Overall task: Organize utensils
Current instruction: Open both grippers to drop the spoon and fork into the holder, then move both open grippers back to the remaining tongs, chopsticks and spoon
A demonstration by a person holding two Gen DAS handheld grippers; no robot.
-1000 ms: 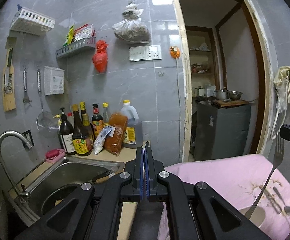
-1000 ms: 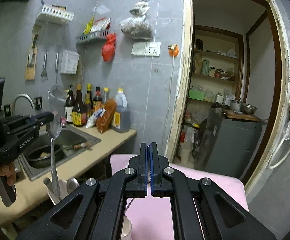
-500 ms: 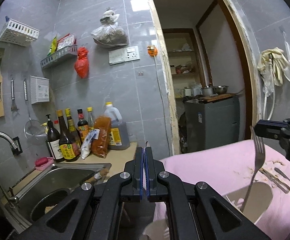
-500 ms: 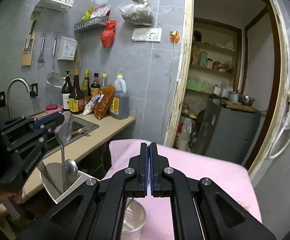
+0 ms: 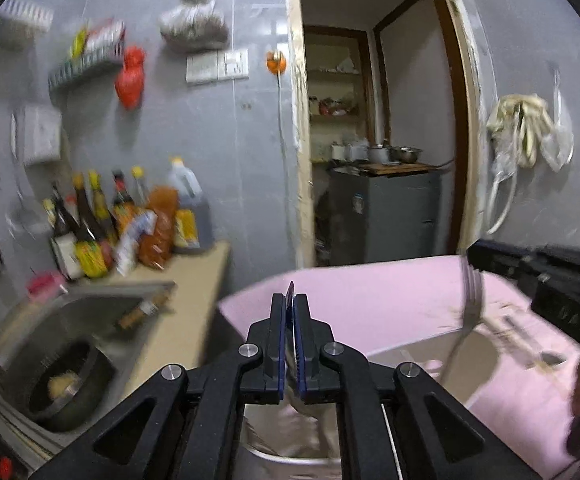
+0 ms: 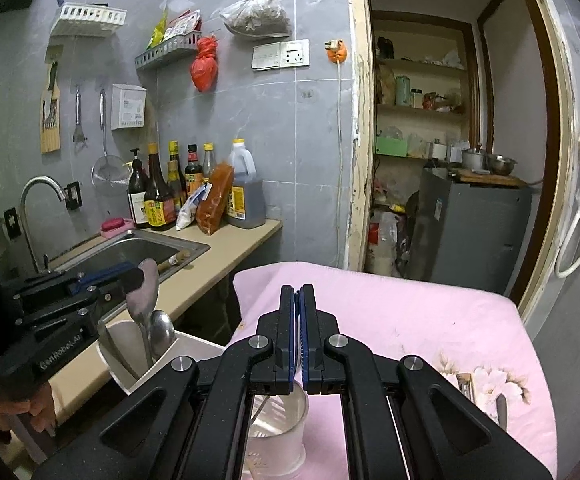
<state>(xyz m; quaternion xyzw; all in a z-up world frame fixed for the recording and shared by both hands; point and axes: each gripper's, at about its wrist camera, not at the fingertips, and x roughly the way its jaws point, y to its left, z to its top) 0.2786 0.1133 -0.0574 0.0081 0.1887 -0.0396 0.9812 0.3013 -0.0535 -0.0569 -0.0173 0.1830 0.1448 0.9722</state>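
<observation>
My left gripper (image 5: 289,304) is shut on a metal spoon (image 6: 143,292); in the right wrist view the spoon hangs bowl up with its handle down in a white holder (image 6: 130,354), beside another spoon (image 6: 161,330). My right gripper (image 6: 298,300) is shut on a fork (image 5: 468,312), which hangs tines up over a white perforated cup (image 6: 278,432) on the pink cloth (image 6: 410,312). The fork's lower end is hidden behind my fingers (image 6: 316,320).
More cutlery (image 5: 530,344) lies on the flower print at the cloth's right side. A counter (image 6: 218,256) with sink (image 6: 130,252) and bottles (image 6: 158,200) runs along the left wall. A doorway (image 6: 430,140) opens behind the table.
Both grippers have lowered. The spoon has gone deeper into the white holder, and the fork has come closer to the white cup. The left wrist view has swung and blurred.
</observation>
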